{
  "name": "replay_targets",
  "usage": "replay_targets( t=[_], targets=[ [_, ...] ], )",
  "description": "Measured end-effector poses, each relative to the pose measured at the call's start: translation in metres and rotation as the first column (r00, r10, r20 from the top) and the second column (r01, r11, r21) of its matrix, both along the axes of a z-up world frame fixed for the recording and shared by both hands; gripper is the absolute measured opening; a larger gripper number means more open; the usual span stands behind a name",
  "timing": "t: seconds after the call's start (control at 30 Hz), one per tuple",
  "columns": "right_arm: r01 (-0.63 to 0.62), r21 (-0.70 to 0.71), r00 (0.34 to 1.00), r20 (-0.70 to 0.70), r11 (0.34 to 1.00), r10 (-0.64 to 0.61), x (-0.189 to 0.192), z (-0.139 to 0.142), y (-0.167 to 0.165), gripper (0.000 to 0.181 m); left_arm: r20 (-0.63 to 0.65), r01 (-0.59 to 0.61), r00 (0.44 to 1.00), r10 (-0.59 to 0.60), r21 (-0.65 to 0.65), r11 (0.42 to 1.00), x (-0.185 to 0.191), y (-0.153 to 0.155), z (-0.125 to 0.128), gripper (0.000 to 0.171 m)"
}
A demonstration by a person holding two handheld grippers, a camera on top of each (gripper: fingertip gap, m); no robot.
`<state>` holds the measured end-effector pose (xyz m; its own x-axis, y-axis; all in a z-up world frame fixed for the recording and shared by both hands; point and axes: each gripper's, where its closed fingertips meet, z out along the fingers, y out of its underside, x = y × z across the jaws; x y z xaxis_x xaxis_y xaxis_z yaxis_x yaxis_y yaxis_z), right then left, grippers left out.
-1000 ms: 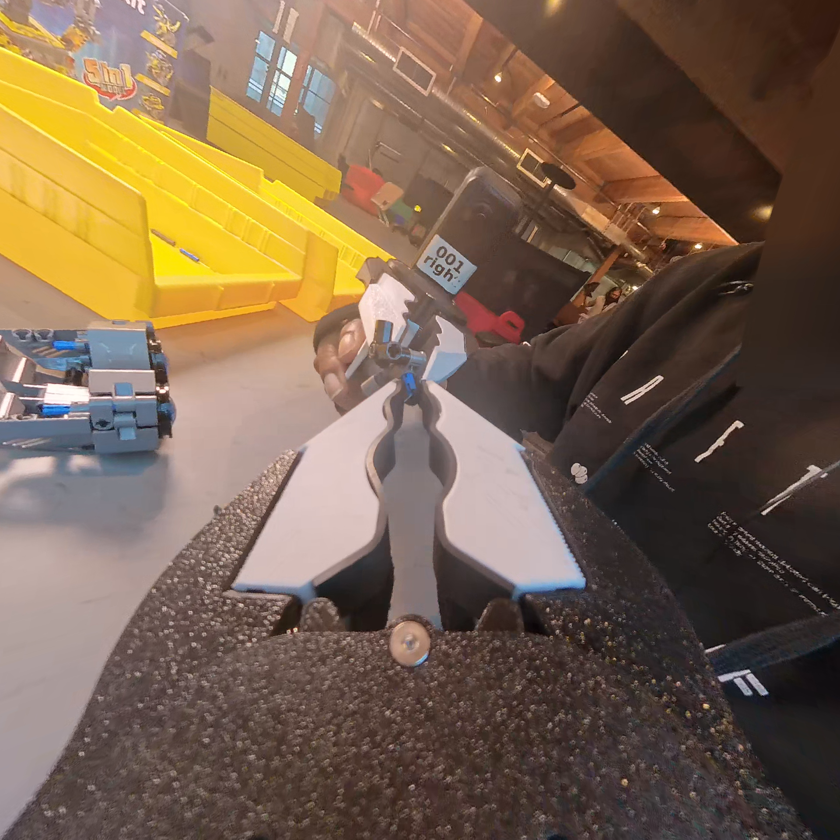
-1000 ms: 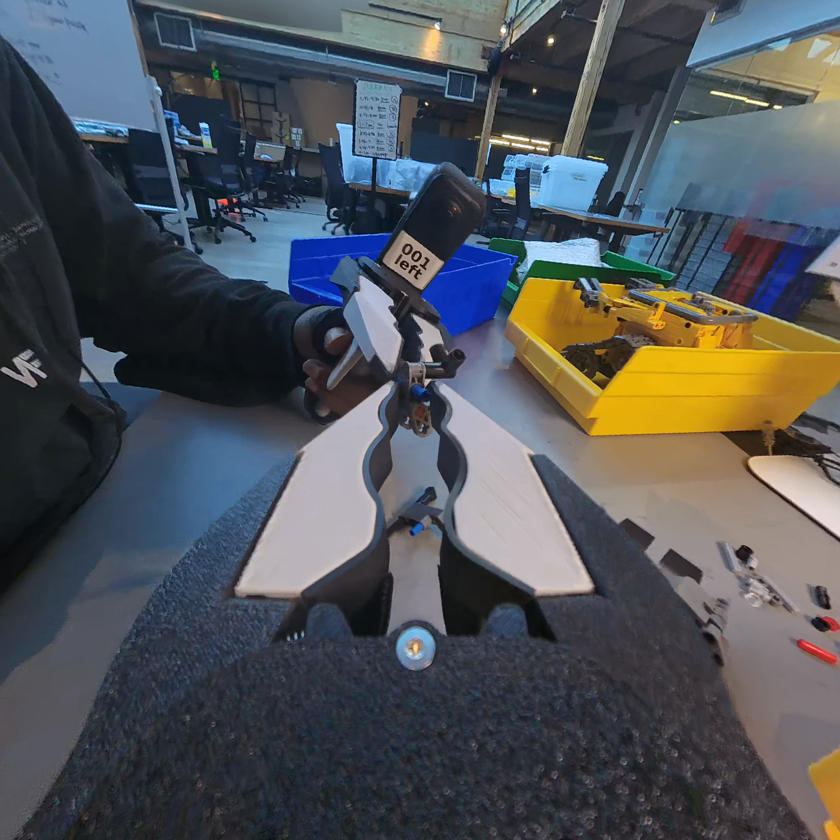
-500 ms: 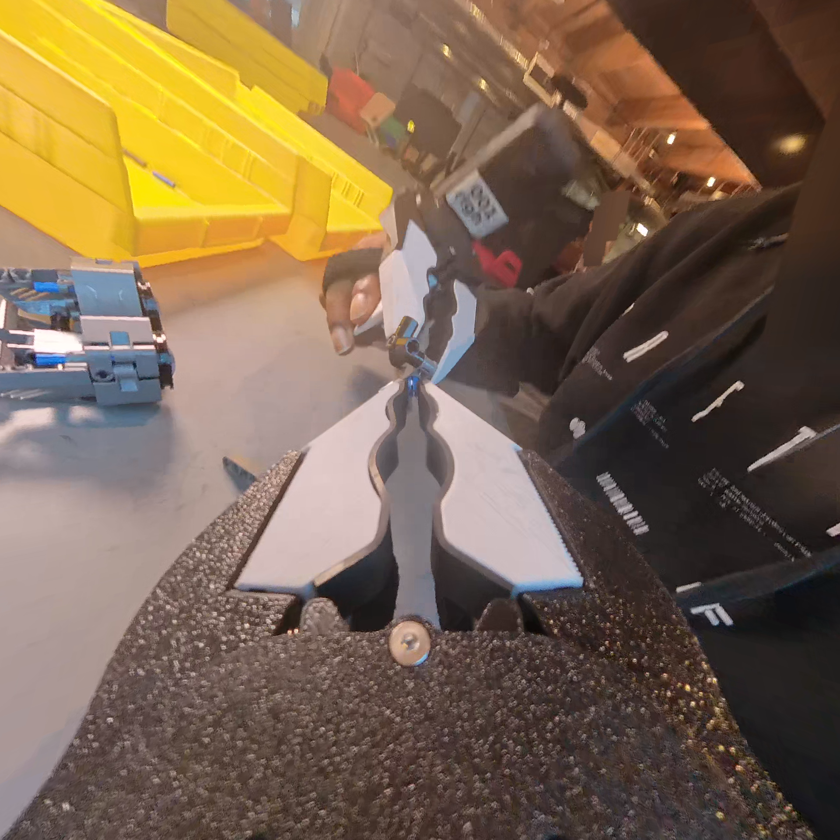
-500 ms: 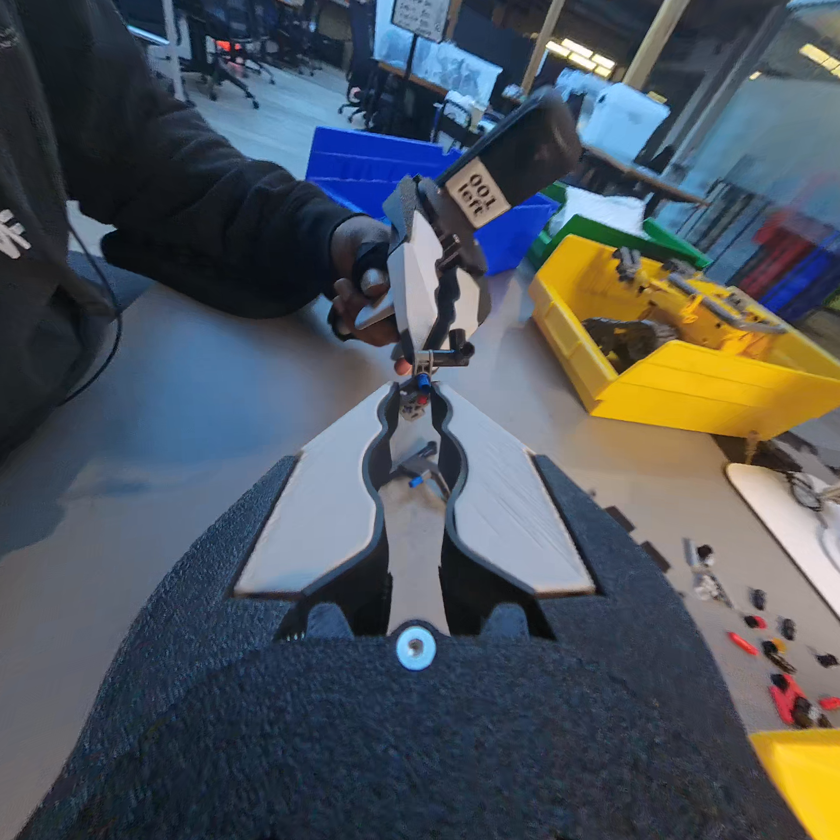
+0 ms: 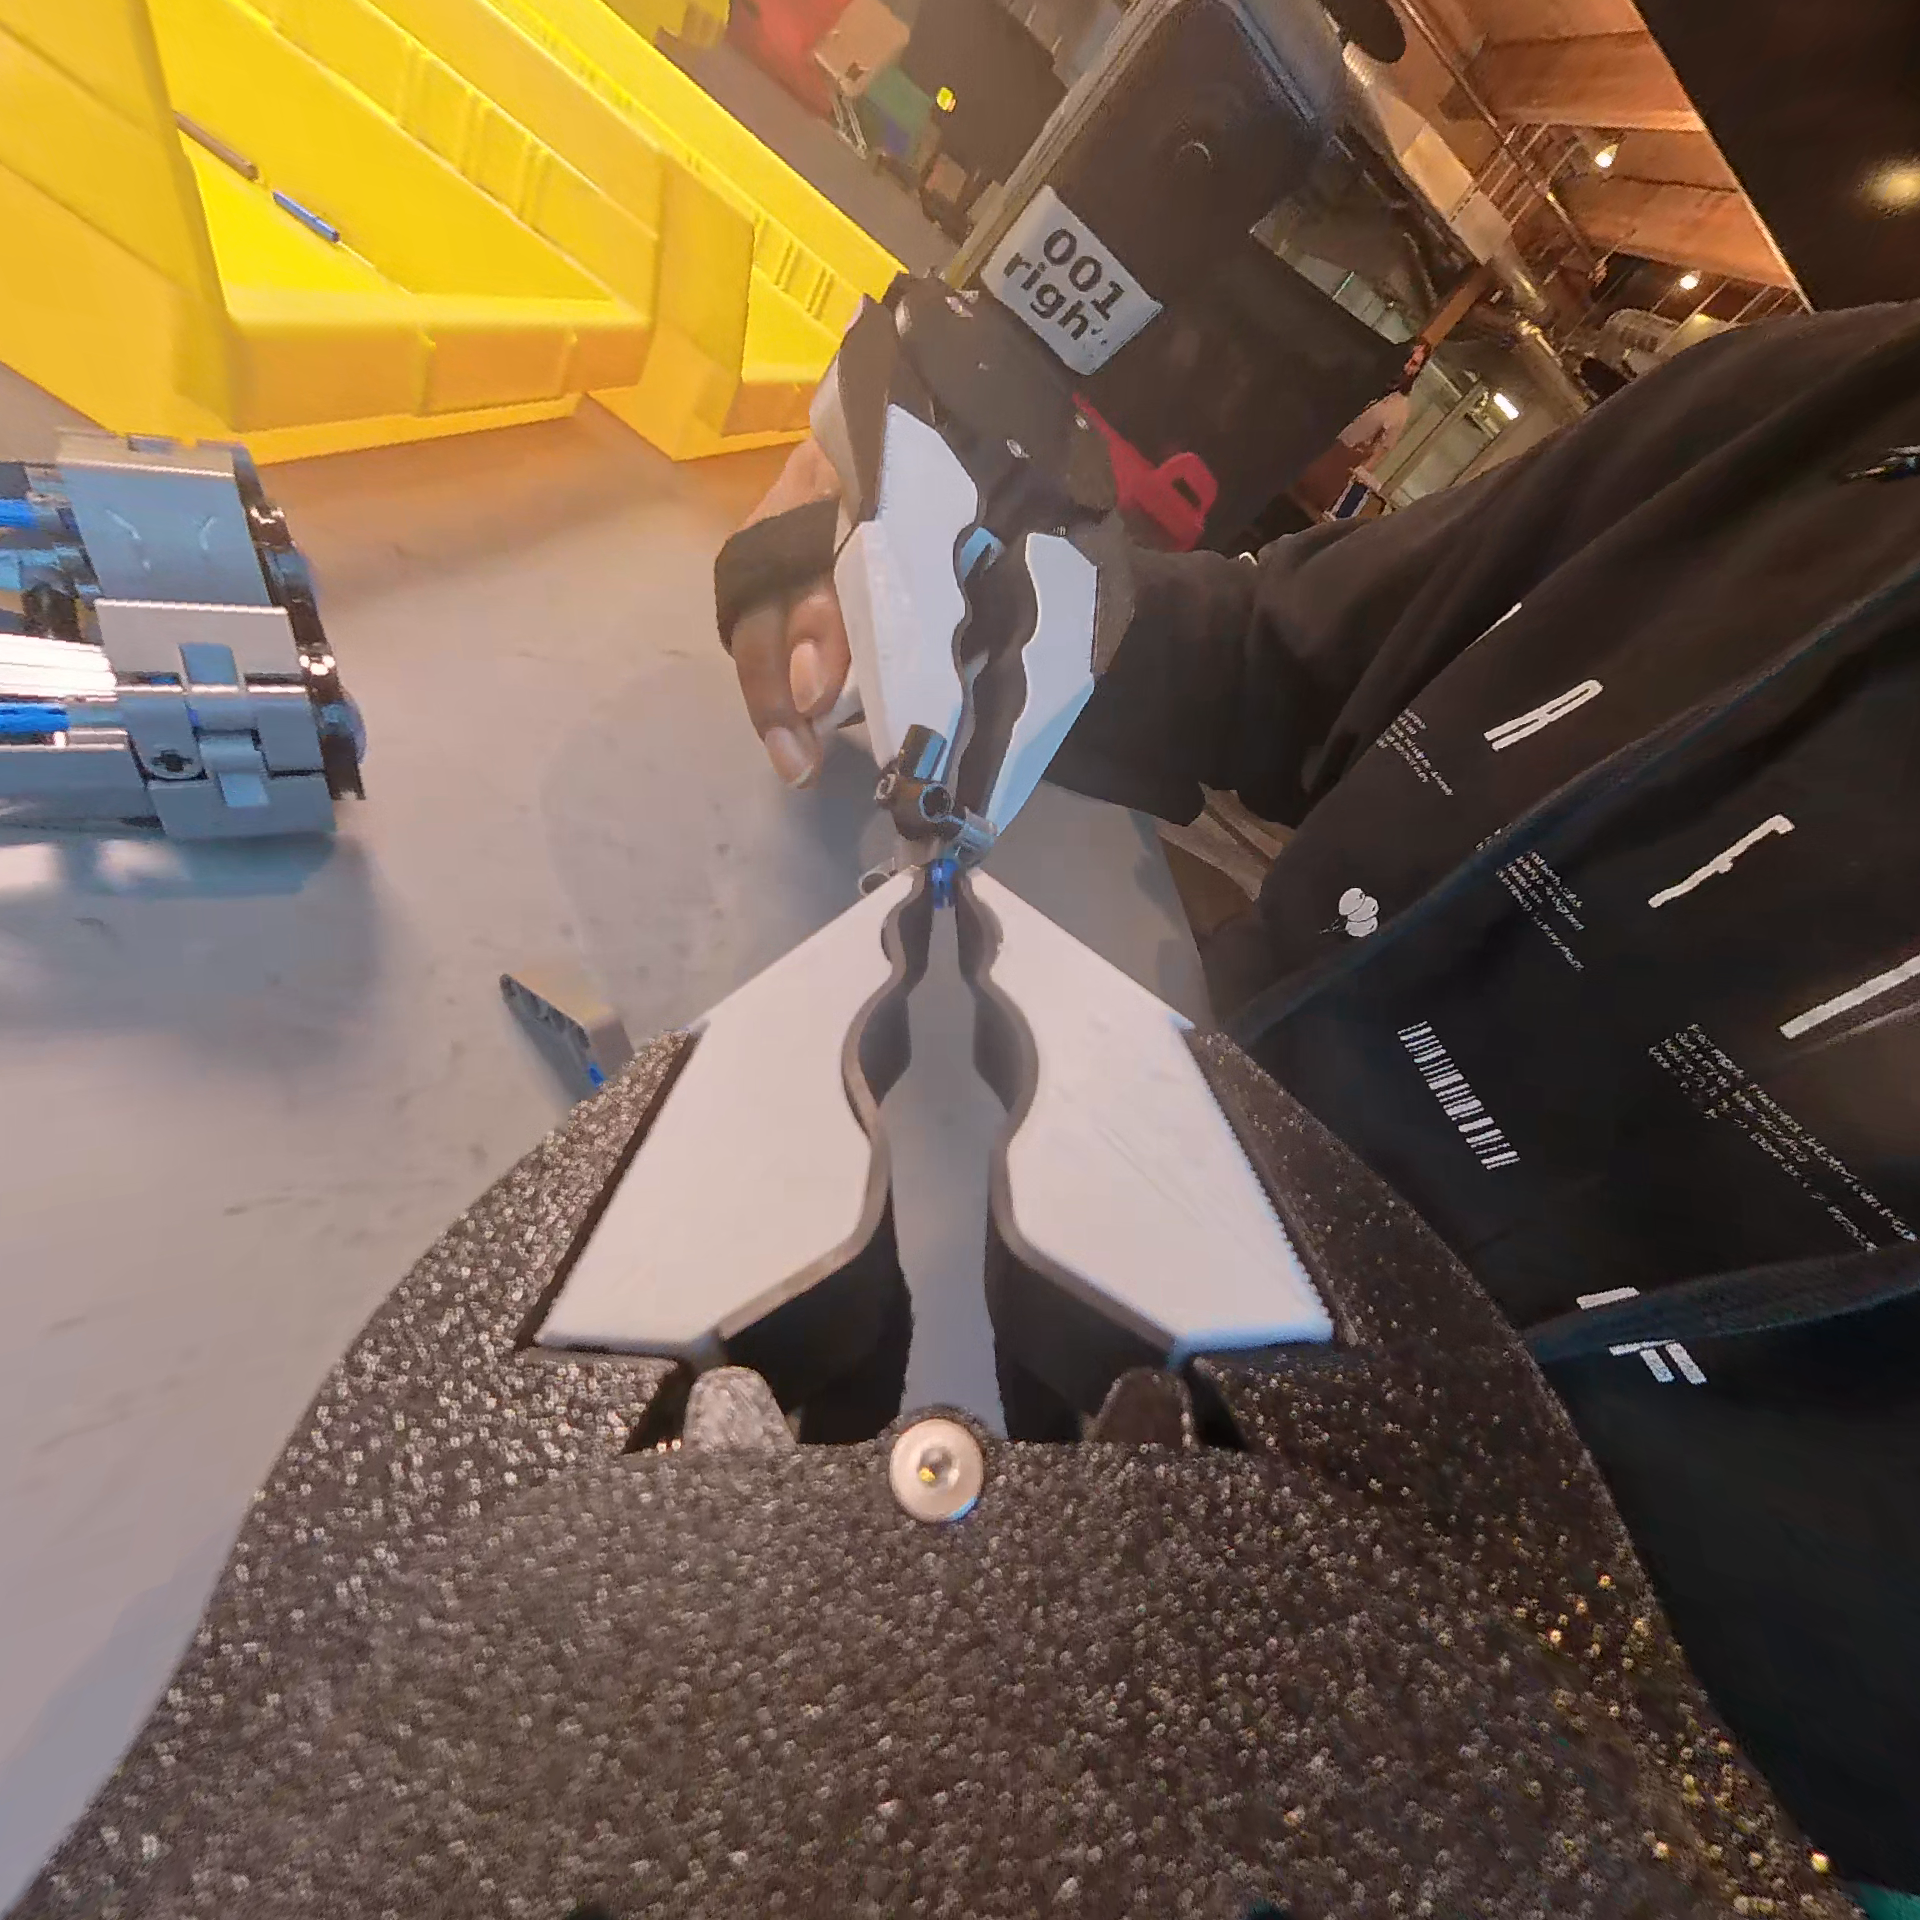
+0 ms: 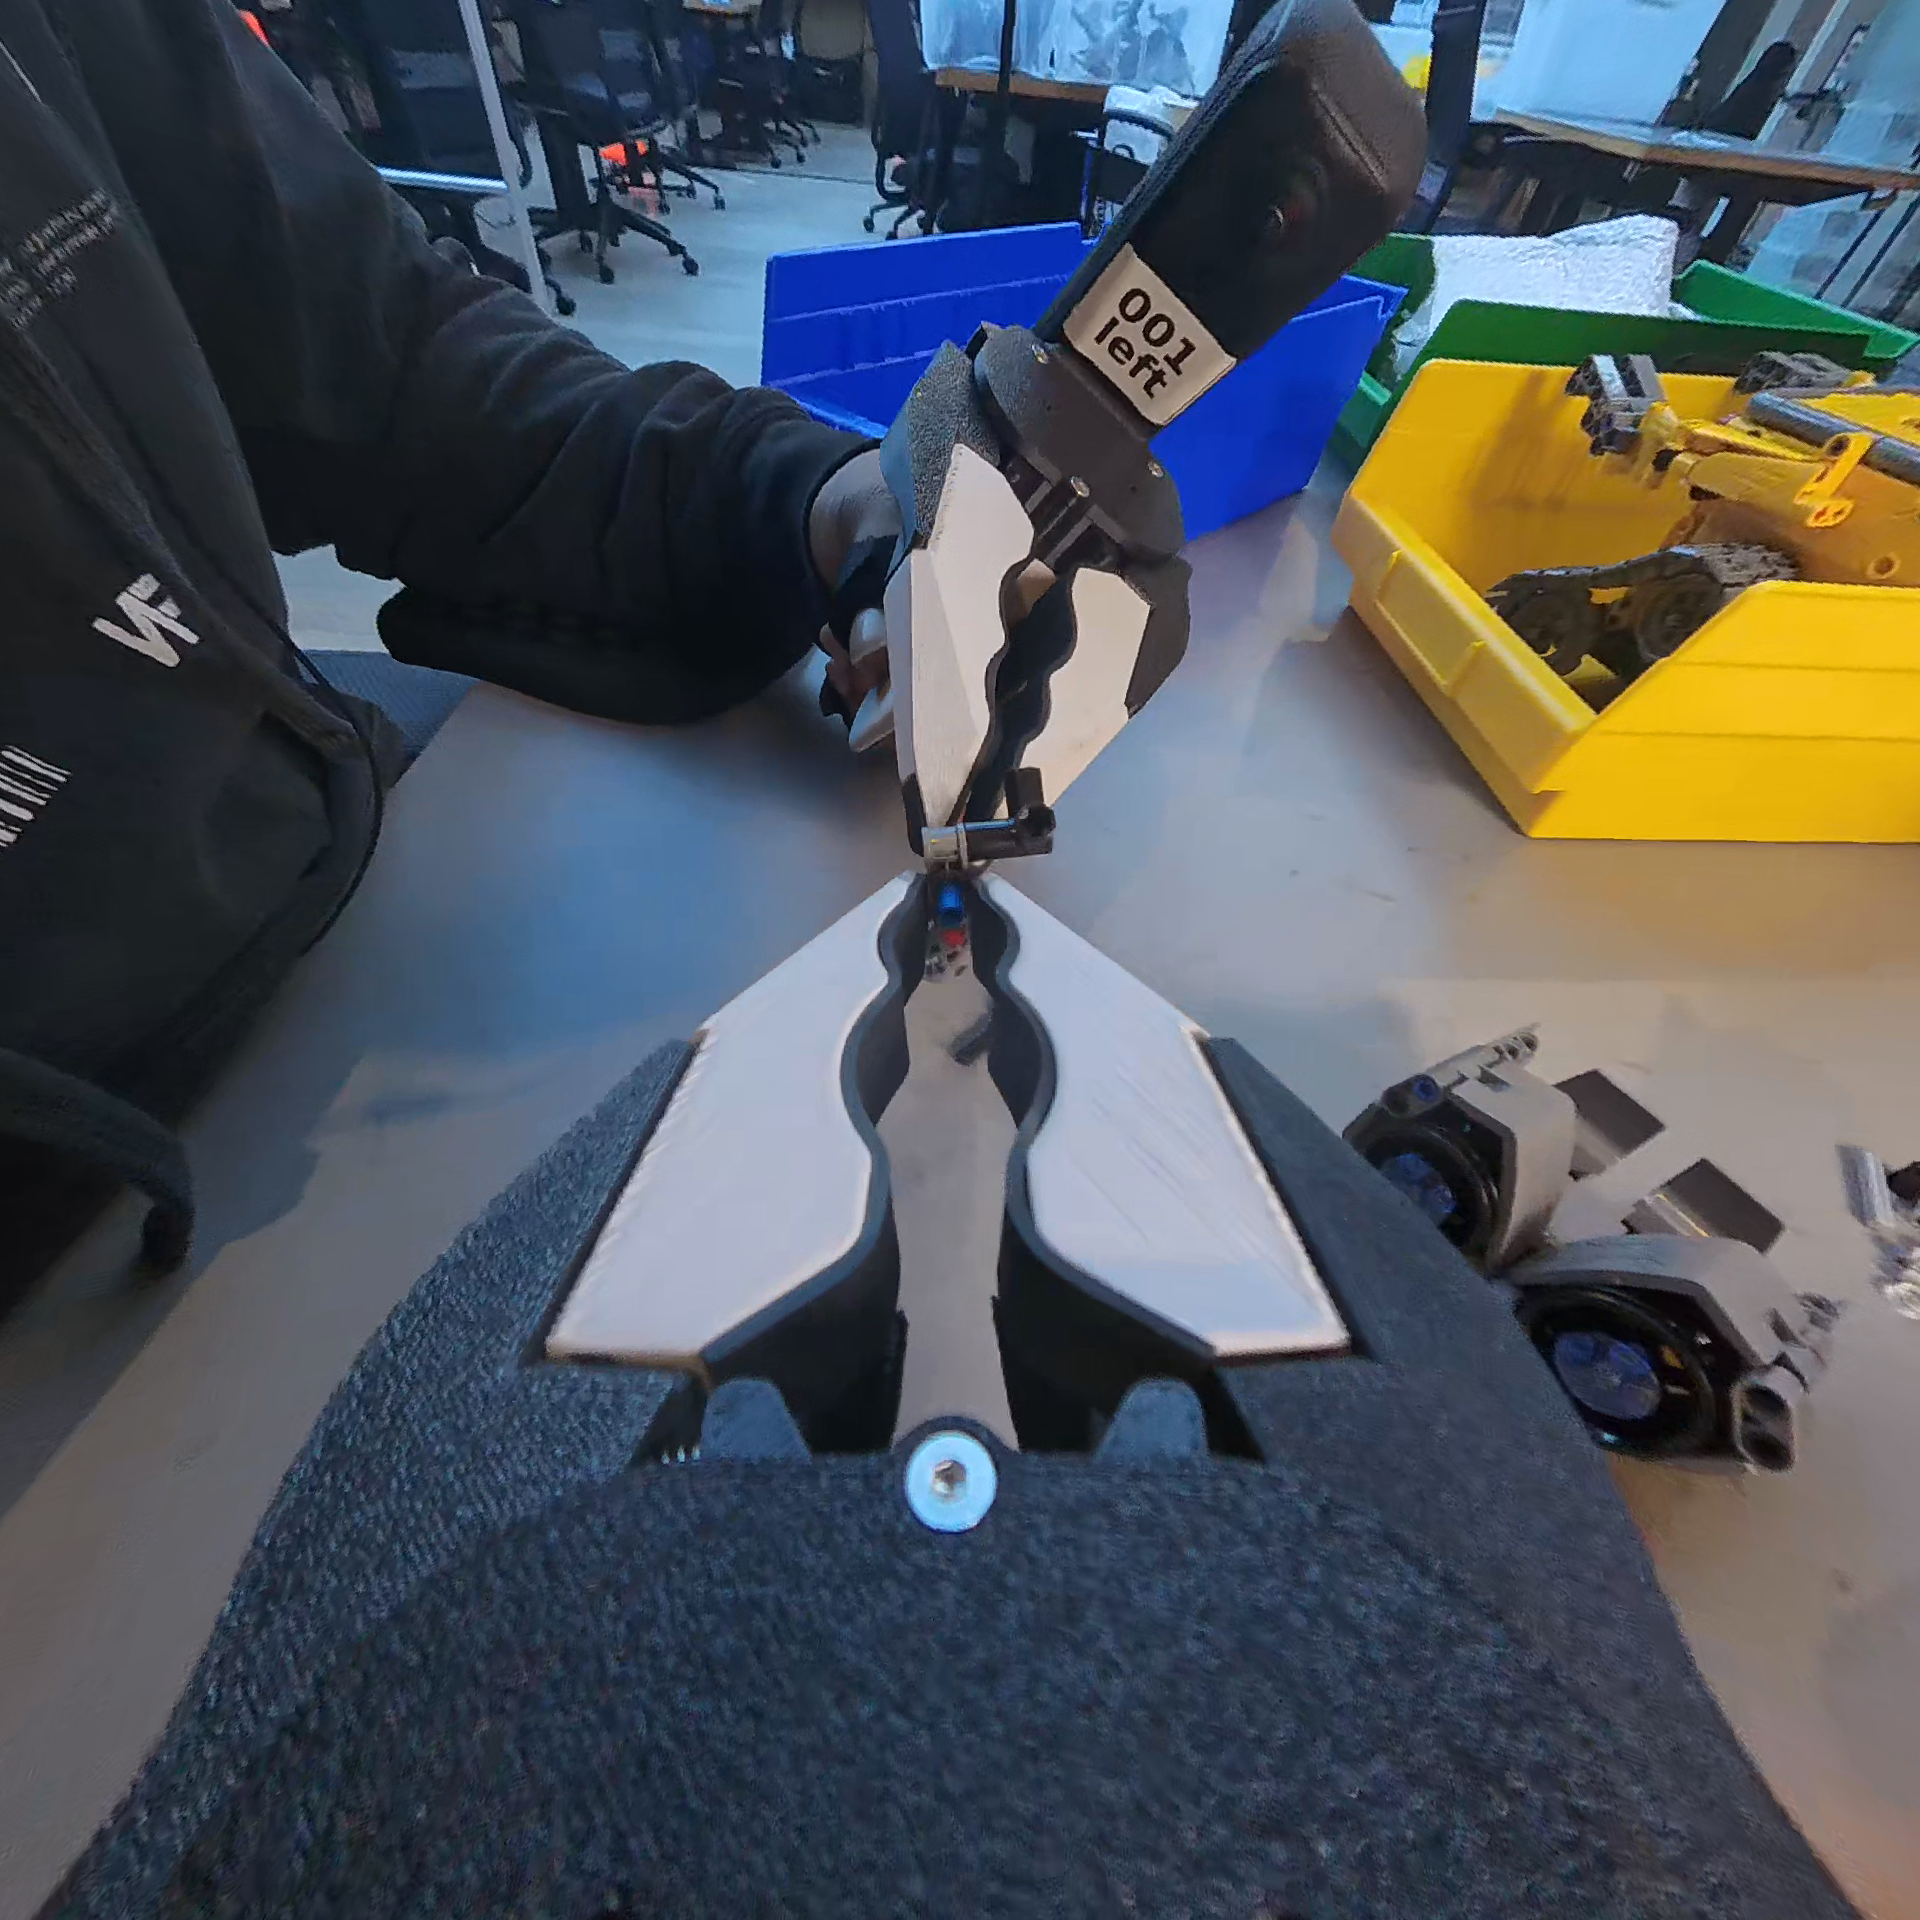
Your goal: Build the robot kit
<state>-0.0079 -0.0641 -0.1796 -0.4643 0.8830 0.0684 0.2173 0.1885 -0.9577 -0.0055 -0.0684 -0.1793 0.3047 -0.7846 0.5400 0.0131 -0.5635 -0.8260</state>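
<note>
My left gripper (image 5: 940, 899) and my right gripper (image 6: 948, 899) meet tip to tip above a grey table (image 5: 312, 1039). Both are shut on one small building-brick part between them. The part is a black connector (image 5: 916, 790) joined to a blue pin (image 5: 941, 883). In the left wrist view the right gripper (image 5: 951, 821) comes down from above, held by a hand in a black sleeve. In the right wrist view the left gripper (image 6: 971, 826) comes down the same way, with the black connector (image 6: 1003, 828) at its tips and the blue pin (image 6: 945, 902) between my right fingertips.
A grey brick-built model (image 5: 177, 665) lies on the table to the left, with yellow bins (image 5: 416, 260) behind it and a small grey piece (image 5: 556, 1013) nearer. On the right stand a yellow bin (image 6: 1714, 748) holding a tracked model, a blue bin (image 6: 883, 301), a green bin (image 6: 1558, 332) and grey wheel units (image 6: 1558, 1247). My two grippers' fingertips are within a few centimetres of each other.
Both grippers stayed shut on the small part and swung together. Each now sees the other pointing steeply down at it, and more of the table shows.
</note>
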Motion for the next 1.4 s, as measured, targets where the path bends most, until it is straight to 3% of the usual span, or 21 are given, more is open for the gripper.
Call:
replay_targets(
  t=[0.17, 0.27, 0.4, 0.63, 0.83, 0.97, 1.23, 1.4],
  targets=[
    [0.062, -0.090, 0.998, 0.026, 0.994, -0.059, -0.006, 0.003, 0.009, 0.005, 0.007, -0.070, 0.998, 0.070, 0.017, 0.997, -0.009, 0.010, 0.004, 0.004],
    [0.147, -0.147, 0.988, 0.074, 0.978, -0.137, -0.008, -0.001, 0.027, 0.006, -0.159, -0.172, 0.971, 0.181, 0.066, 0.983, -0.026, 0.024, -0.014, 0.012],
    [0.260, -0.116, 0.957, 0.166, 0.959, -0.240, -0.008, -0.020, 0.050, 0.005, -0.391, -0.219, 0.885, 0.252, 0.127, 0.967, -0.042, 0.031, -0.045, 0.017],
    [0.285, -0.067, 0.934, 0.242, 0.956, -0.261, -0.007, -0.037, 0.051, 0.005, -0.522, -0.213, 0.820, 0.235, 0.103, 0.972, -0.032, 0.031, -0.069, 0.020],
    [0.276, -0.049, 0.935, 0.246, 0.960, -0.256, -0.007, -0.039, 0.050, 0.005, -0.483, -0.229, 0.853, 0.199, -0.003, 0.973, -0.022, 0.030, -0.071, 0.011],
    [0.284, -0.060, 0.934, 0.244, 0.957, -0.262, -0.006, -0.037, 0.053, 0.005, -0.442, -0.276, 0.866, 0.235, -0.029, 0.961, -0.025, 0.034, -0.067, 0.001],
    [0.310, -0.127, 0.929, 0.251, 0.942, -0.272, -0.005, -0.034, 0.058, 0.005, -0.311, -0.337, 0.902, 0.299, -0.076, 0.938, -0.035, 0.040, -0.052, 0.000],
    [0.317, -0.084, 0.914, 0.293, 0.945, -0.281, -0.003, -0.043, 0.058, 0.005, -0.418, -0.337, 0.865, 0.279, -0.070, 0.939, -0.038, 0.036, -0.067, 0.000]
  ],
)
